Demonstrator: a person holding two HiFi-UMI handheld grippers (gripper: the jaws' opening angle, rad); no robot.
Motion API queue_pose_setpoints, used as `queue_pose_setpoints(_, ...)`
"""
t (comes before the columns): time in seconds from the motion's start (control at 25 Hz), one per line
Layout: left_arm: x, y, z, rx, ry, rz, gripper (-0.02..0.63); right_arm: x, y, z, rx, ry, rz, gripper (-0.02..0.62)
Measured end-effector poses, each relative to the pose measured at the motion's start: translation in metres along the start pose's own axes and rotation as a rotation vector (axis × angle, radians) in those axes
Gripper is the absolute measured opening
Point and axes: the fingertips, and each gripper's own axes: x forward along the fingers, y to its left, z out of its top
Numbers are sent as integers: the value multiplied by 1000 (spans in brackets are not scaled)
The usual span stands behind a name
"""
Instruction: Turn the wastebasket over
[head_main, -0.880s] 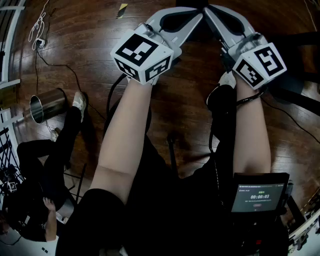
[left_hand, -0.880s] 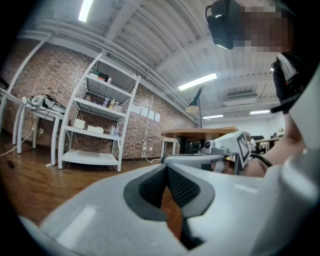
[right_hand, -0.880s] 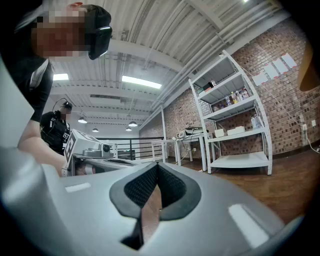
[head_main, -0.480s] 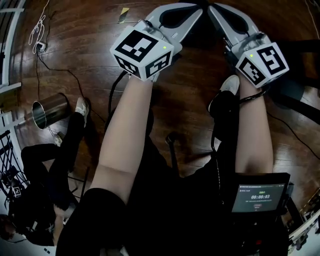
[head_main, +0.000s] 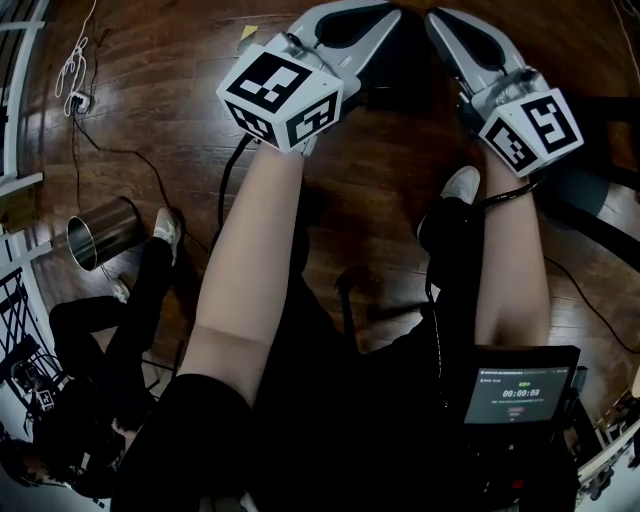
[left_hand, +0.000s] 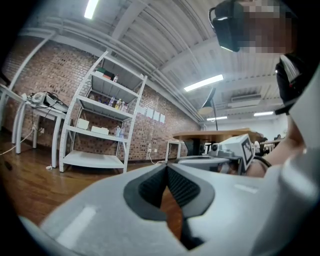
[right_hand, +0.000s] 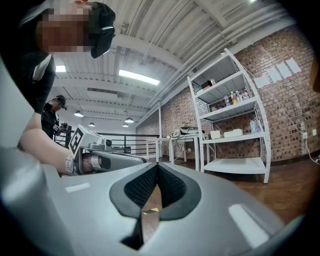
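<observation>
A shiny metal wastebasket (head_main: 103, 231) lies on its side on the wooden floor at the far left of the head view, with its open mouth facing left. It sits beside a seated person's white shoe (head_main: 166, 225). My left gripper (head_main: 397, 13) and right gripper (head_main: 431, 16) are held out level at the top of that view, far from the basket. Both are shut with nothing between the pads. The pads meet at the tips in the left gripper view (left_hand: 166, 165) and in the right gripper view (right_hand: 156, 164). Neither gripper view shows the basket.
A person in black (head_main: 90, 340) sits on the floor at lower left. Cables (head_main: 110, 150) run across the floor and a scrap of yellow tape (head_main: 247, 32) lies ahead. White shelf racks (left_hand: 100, 120) and a table (right_hand: 175, 145) stand by brick walls. A small screen (head_main: 515, 385) hangs at my waist.
In the head view the wastebasket and the seated person's foot have slid downward, and both grippers sit slightly higher in the frame. The jaws stay shut.
</observation>
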Motion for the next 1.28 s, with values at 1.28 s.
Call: queue_pose_setpoints(1.28,31,89,48,-9,-77,18,2,32,-103,-61,261,13,-182,9)
